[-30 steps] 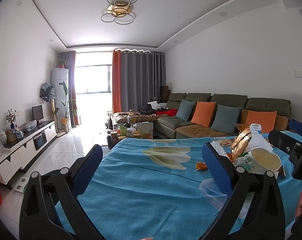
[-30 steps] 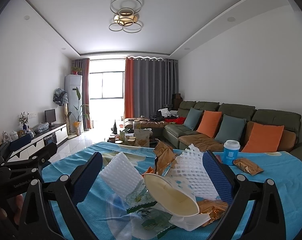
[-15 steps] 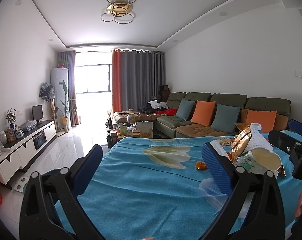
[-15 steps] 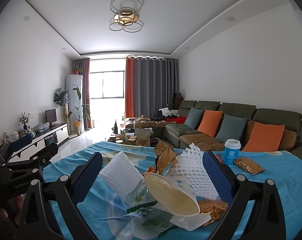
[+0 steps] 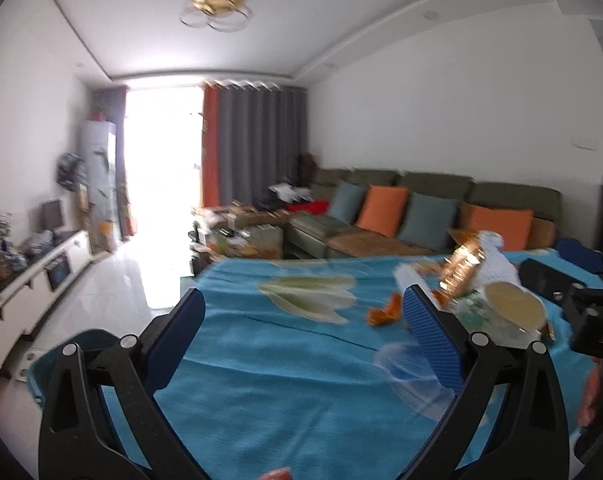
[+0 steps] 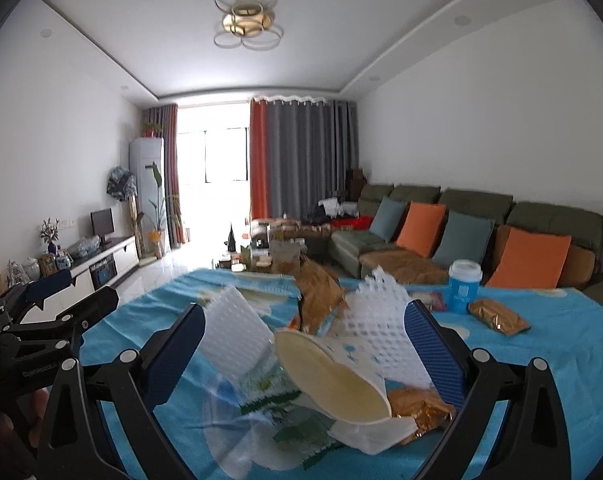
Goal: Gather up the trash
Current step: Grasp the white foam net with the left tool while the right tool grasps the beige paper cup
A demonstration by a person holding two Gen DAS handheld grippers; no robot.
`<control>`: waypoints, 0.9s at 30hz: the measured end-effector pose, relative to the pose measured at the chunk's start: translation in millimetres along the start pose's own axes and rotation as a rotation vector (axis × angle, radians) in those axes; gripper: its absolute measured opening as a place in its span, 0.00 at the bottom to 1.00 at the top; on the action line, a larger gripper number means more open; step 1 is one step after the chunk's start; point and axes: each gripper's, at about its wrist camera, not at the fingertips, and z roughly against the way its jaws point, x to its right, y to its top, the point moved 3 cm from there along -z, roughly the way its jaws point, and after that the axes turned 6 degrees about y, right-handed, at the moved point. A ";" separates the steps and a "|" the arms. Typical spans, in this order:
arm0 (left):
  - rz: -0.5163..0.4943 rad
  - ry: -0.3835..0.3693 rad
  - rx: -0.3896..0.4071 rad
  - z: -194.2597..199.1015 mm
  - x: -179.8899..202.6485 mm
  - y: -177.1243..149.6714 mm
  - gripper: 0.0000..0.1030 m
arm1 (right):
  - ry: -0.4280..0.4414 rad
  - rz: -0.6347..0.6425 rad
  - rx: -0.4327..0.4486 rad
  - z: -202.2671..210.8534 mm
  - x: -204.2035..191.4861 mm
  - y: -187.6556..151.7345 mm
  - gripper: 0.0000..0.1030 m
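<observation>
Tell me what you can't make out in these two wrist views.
- Blue cup label print: too small, right wrist view.
- Trash under the paper cup: covered by it and the foam netting.
- Orange scrap: blurred, left wrist view.
- Any bin: not visible.

The table (image 6: 561,344) is covered by a blue cloth with a pale leaf print. On it lie a heap of trash (image 6: 333,364) (white foam netting, a tipped paper cup, brown wrappers, clear plastic), an upright blue cup (image 6: 464,287), a separate brown packet (image 6: 497,317) beside it, and an orange scrap (image 5: 385,312).
</observation>
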 end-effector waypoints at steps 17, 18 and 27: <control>0.007 -0.416 -0.314 -70.2 62.2 -20.7 0.40 | 0.043 -0.056 -0.228 -15.9 38.3 -26.0 0.20; 0.013 -0.434 -0.325 -73.1 64.3 -22.3 0.30 | 0.047 -0.052 -0.232 -14.7 37.6 -25.8 0.15; 0.054 -0.457 -0.314 -62.2 51.6 -18.4 0.12 | 0.057 -0.054 -0.209 -6.1 51.9 -10.4 0.03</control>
